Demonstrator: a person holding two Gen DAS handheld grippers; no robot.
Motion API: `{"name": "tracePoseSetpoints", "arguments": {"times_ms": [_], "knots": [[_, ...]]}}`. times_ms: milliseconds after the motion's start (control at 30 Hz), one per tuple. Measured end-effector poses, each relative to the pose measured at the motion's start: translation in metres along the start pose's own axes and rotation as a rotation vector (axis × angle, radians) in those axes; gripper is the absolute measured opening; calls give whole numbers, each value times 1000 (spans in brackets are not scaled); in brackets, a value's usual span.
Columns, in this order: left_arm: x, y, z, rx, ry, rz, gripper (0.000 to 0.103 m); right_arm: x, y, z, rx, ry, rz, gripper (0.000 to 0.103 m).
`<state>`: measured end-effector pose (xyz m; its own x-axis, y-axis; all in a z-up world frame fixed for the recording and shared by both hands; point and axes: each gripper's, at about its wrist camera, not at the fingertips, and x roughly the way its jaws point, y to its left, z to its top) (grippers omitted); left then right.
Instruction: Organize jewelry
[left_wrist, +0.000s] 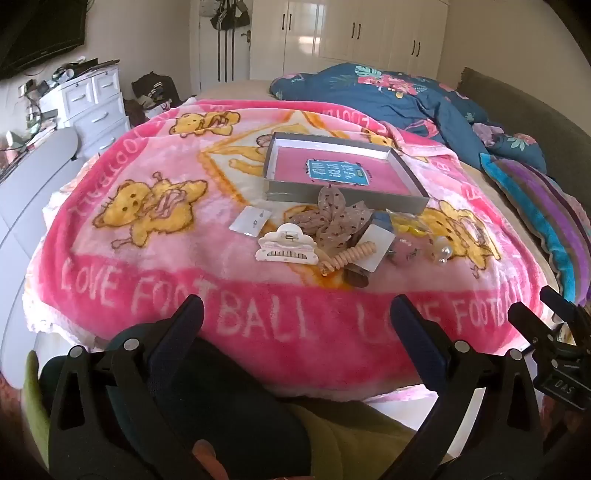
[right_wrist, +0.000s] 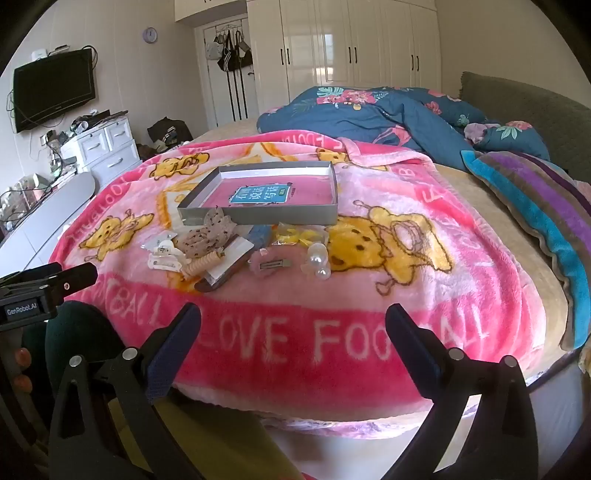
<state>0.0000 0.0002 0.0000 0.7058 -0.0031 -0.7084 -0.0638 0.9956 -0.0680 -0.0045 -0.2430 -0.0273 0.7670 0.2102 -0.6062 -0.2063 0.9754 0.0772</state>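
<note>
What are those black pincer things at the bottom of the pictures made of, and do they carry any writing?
Each is a black plastic hand-held tool. The left gripper and right gripper have two jaws with dark blue textured pads and round silver pivot pins. A small label on the left one's body reads GenRobot.AI.

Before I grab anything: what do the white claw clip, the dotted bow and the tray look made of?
White claw clip: hard glossy plastic by its sheen and moulded teeth. Dotted bow: sheer, stiff fabric, likely organza, since the blanket shows through its loops. Tray: probably cardboard, with thin matte grey walls and a pink printed floor.
</note>
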Motion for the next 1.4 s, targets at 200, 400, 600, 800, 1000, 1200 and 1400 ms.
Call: {"name": "tracePoseSetpoints", "arguments": {"times_ms": [200, 400, 600, 800, 1000, 1200, 1400], "knots": [[-2, 2, 0, -4, -7, -5, 95, 0, 0, 0, -4, -2, 4, 99], [0, 0, 0, 2, 0, 4, 95, 0, 0, -1, 3, -3, 3, 99], [0, 0, 0, 2, 0, 1, 95, 0, 1, -1, 4, -2, 4, 99], [0, 0, 0, 3, 0, 2, 95, 1, 1, -1, 3, -1, 5, 99], [0, 0, 0, 2, 1, 1, 95, 1, 0, -1, 5, 1, 6, 99], [0, 0, 0, 3, 3, 2, 95, 0, 0, -2, 5, 0, 6, 99], [0, 0, 0, 2, 1, 3, 95, -1, 0, -2, 6, 0, 7, 99]]}}
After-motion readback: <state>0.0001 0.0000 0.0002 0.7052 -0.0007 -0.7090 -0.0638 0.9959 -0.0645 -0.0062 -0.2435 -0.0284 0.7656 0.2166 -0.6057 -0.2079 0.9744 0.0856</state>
